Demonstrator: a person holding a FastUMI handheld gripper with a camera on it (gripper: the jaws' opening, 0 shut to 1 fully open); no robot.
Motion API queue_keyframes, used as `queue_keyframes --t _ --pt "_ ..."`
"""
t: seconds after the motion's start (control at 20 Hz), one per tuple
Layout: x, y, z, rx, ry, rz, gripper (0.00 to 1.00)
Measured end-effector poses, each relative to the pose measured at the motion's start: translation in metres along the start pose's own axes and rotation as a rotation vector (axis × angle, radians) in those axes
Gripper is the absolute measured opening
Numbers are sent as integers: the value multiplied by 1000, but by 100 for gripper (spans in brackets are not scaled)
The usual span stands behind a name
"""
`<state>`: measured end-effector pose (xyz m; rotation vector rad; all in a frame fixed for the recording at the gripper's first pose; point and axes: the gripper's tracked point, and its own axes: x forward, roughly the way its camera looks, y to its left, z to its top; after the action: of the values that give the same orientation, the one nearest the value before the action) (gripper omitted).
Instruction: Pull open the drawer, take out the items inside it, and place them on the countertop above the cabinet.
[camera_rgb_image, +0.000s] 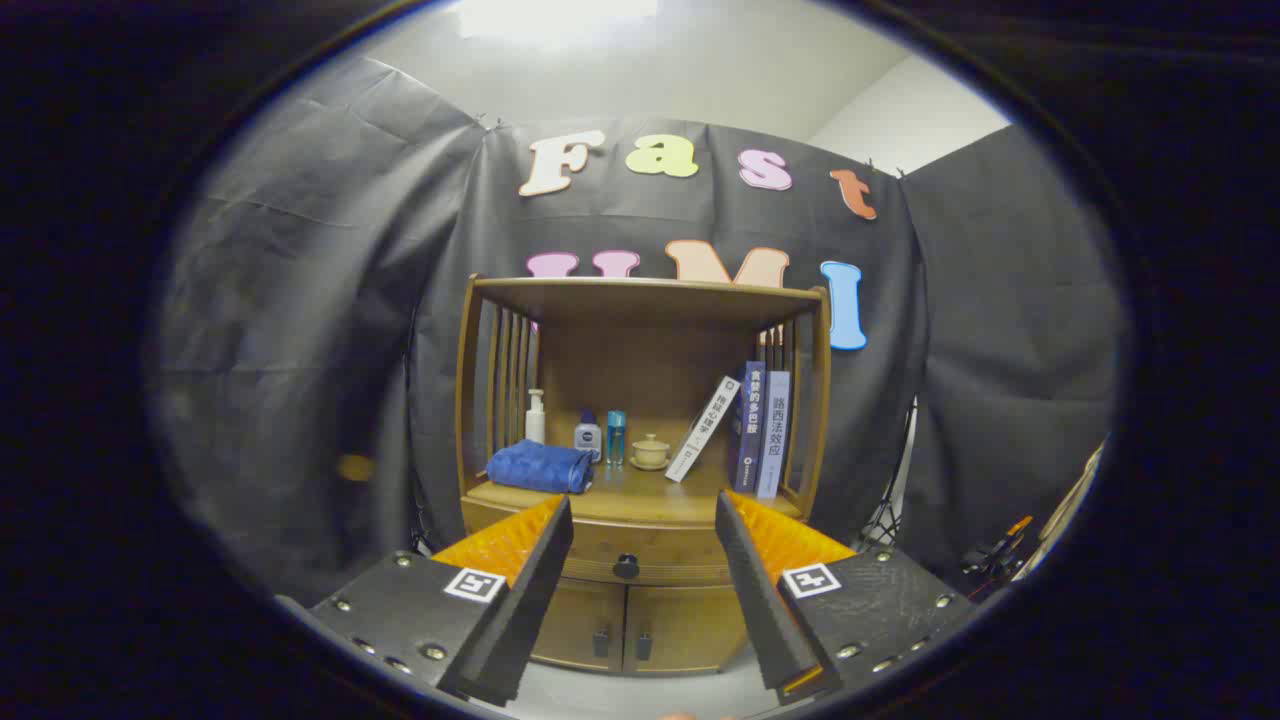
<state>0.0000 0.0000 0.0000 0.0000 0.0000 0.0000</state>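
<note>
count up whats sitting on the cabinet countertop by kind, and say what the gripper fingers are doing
books: 3, one leaning, two upright
bottles: 3, a pump bottle, a squat bottle, a slim teal bottle
folded blue towel: 1
small lidded cup on a saucer: 1
total: 8
gripper: open, fingers apart ahead of the shut drawer's knob, touching nothing

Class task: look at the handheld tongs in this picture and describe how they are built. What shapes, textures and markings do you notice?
The tongs have two wedge-shaped fingers that narrow toward their tips, standing open with the drawer knob seen between them. The inner faces look flat and foam-like; the outer sides carry a ridged, bumpy texture. Each finger sits on a dark block with metal screws and bears a small square black-and-white marker.
</note>
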Motion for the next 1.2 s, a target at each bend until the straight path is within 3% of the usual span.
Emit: queue_keyframes --t 1.2 --pt "7 -16 -7 47 2 -50 86"
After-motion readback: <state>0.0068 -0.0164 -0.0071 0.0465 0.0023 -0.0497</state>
